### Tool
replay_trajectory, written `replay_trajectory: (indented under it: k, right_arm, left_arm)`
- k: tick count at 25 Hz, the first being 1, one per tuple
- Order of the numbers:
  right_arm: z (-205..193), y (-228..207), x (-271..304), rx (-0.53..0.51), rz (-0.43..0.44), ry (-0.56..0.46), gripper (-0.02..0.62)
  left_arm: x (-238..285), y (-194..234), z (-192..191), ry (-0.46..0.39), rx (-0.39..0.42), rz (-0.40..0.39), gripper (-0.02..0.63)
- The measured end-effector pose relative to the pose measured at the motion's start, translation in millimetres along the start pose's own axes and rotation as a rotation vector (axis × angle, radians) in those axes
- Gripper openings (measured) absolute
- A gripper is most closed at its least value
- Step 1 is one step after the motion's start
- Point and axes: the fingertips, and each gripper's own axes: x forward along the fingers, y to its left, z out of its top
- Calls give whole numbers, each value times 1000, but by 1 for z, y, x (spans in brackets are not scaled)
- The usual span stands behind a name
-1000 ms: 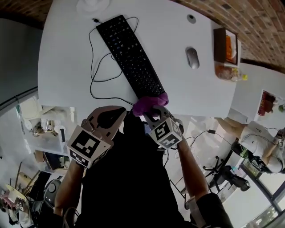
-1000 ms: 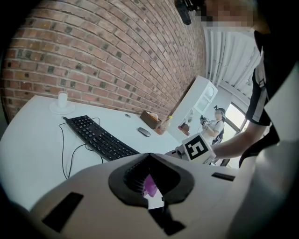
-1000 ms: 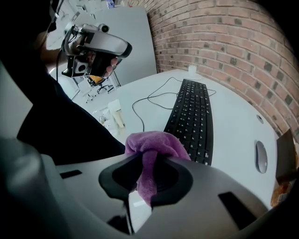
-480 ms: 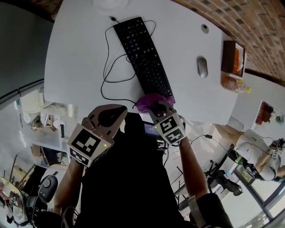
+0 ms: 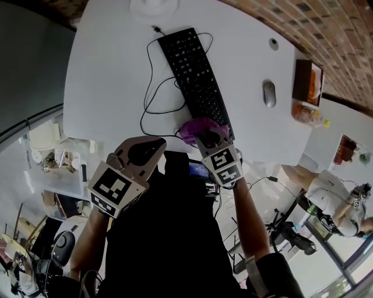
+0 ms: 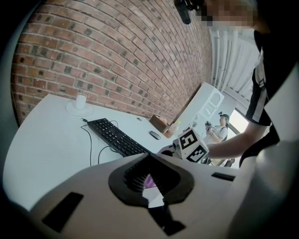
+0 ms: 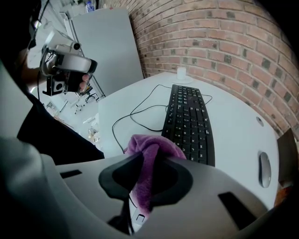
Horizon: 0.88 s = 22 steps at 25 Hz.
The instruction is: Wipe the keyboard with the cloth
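A black keyboard [image 5: 198,78] lies slantwise on the white table [image 5: 111,70]; in the right gripper view the keyboard [image 7: 189,121] runs away from me. My right gripper [image 5: 208,139] is shut on a bunched purple cloth [image 5: 200,129], which rests at the keyboard's near end, by its left corner and close to the table's front edge. In its own view the right gripper [image 7: 152,161] has the cloth [image 7: 148,163] pinched between the jaws. My left gripper [image 5: 150,141] hovers off the table's front edge, left of the cloth, jaws together and holding nothing. The left gripper [image 6: 149,156] looks toward the keyboard [image 6: 114,137].
The keyboard's cable [image 5: 152,87] loops on the table to its left. A mouse [image 5: 268,93] lies to the right, a brown box [image 5: 308,81] at the right edge, a white cup on a saucer [image 5: 152,6] at the far edge. Office clutter and chairs are below.
The right gripper has slid the cloth from over the keyboard's near end toward its near left corner. The left gripper has moved along with it. The head view has shifted too.
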Motion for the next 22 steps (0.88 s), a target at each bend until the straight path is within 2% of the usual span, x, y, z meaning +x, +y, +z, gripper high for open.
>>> replay_trajectory:
  k: [22]
  right_arm:
    - [70,-22,28,-20,-40,5,74]
  left_arm:
    - [-23,64,18,-20,-42,15,14]
